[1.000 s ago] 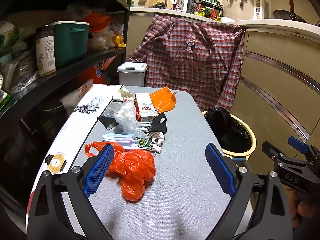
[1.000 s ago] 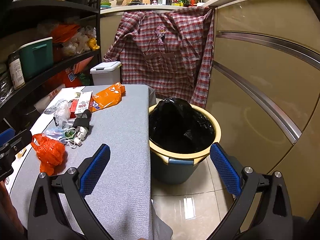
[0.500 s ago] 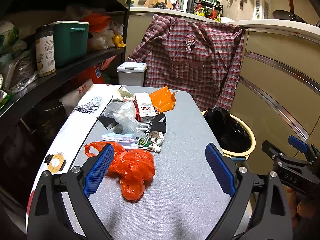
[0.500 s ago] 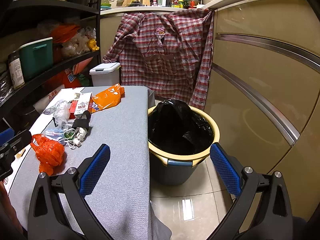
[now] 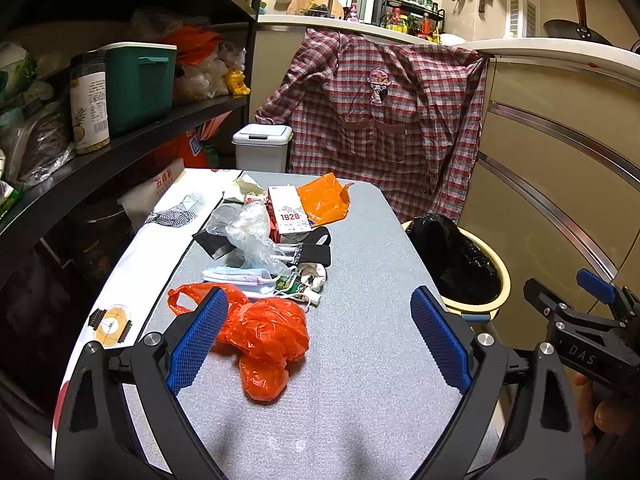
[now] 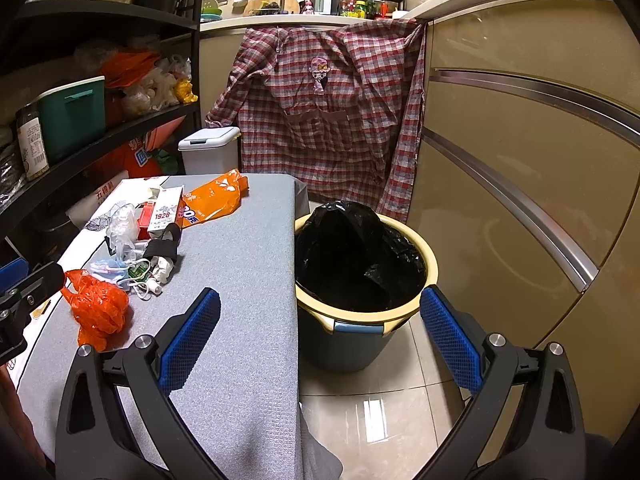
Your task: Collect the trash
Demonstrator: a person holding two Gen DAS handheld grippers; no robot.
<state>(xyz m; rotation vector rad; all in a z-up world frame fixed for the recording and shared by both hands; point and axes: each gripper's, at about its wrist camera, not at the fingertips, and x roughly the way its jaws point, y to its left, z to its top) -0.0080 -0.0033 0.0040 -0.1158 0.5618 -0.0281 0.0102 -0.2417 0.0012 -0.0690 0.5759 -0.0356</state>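
From the left wrist camera, the left claw [image 5: 316,338] is spread wide and holds nothing. It hangs over the near end of the grey worktop [image 5: 368,280]. Its left blue pad [image 5: 196,338] sits in front of a crumpled red plastic bag [image 5: 264,336], but I cannot tell if it touches the bag. Just behind the bag lie a blue face mask [image 5: 236,276], a clear plastic bag [image 5: 252,236], a black strap [image 5: 318,250] and a white carton [image 5: 286,212] with "1928" on it. An orange wrapper [image 5: 324,200] lies beside the carton at the far end. The trash bin [image 5: 460,268] with its black liner stands on the floor at the right edge of the worktop. The right claw [image 5: 576,296] shows at the far right, with a hand [image 5: 600,412] under it.

From the right wrist camera, the right claw [image 6: 320,340] is also spread wide and empty. It hangs over the right edge of the worktop [image 6: 248,288], with the trash bin [image 6: 364,312] between its blue pads. The red plastic bag [image 6: 96,304] and the pile of trash lie well to the left. The carton [image 6: 164,212] and orange wrapper [image 6: 216,196] lie farther back. A checked shirt [image 6: 328,120] hangs behind the bin.
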